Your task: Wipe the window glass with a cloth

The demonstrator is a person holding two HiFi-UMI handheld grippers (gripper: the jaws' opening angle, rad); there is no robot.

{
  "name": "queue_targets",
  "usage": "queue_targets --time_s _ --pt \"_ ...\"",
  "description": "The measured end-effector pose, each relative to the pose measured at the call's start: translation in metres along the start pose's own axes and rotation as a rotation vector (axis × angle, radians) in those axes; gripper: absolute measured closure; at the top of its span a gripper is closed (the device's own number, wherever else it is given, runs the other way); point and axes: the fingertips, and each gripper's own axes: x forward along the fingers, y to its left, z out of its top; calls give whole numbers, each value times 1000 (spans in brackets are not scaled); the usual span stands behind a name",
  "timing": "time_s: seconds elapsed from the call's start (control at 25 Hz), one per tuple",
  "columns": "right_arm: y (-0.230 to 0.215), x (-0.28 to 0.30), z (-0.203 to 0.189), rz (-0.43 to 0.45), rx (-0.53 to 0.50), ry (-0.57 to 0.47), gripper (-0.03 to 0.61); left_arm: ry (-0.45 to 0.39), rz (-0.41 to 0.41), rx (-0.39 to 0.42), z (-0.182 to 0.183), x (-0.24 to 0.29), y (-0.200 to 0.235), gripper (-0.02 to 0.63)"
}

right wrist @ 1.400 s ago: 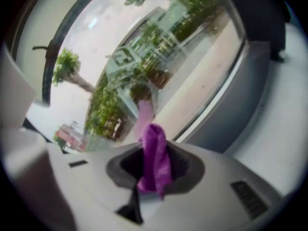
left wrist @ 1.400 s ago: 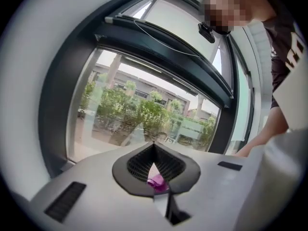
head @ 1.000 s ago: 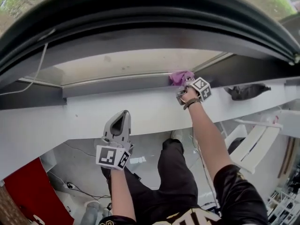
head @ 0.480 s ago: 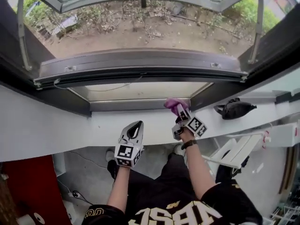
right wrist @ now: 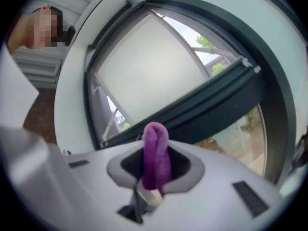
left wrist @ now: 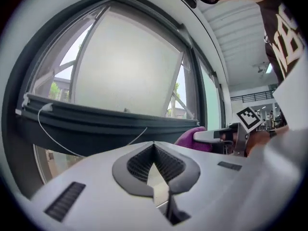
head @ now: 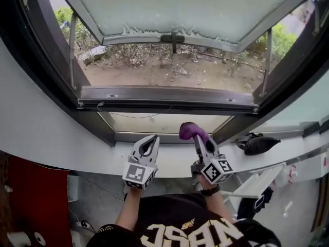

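The right gripper (head: 198, 140), clamped on the purple cloth (head: 189, 130), points at the window glass (head: 175, 9) ahead and above, apart from it; the left gripper (head: 149, 142) waits beside, closed and empty.

1. Cloth (right wrist: 156, 143), purple: lower end buried btwn jaws of right gripper (right wrist: 154, 170), which clamp it; full size n/k.
2. Window sash (head: 180, 9), frosted: top & upper corners cut off by head view's edge.
3. Dark item (head: 257, 144) on sill (head: 169, 163), right side: too small & dark to ID.
4. Red object (head: 36, 199), lower left: cut by frame edge; type n/k.
5. Right gripper, in left gripper view: lower part hidden behind body of left gripper (left wrist: 154, 150); remainder small.
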Motion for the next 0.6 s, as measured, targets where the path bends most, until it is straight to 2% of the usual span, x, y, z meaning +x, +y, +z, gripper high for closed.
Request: queue_targets --time_s 0.12,0.24,0.32,0.44,0.6 --pt "21 10 21 -9 -196 10 491 -5 90 31 22 1 8 604" --pt "37 20 35 -31 -347 0 492 -21 131 28 30 5 14 604" --pt "47 28 38 -10 -370 -6 491 -29 151 26 33 10 20 604" --pt "60 37 30 47 -337 21 491 -17 183 33 32 15 23 604" --pt "63 38 32 24 -398 33 491 -21 197 50 39 23 18 604"
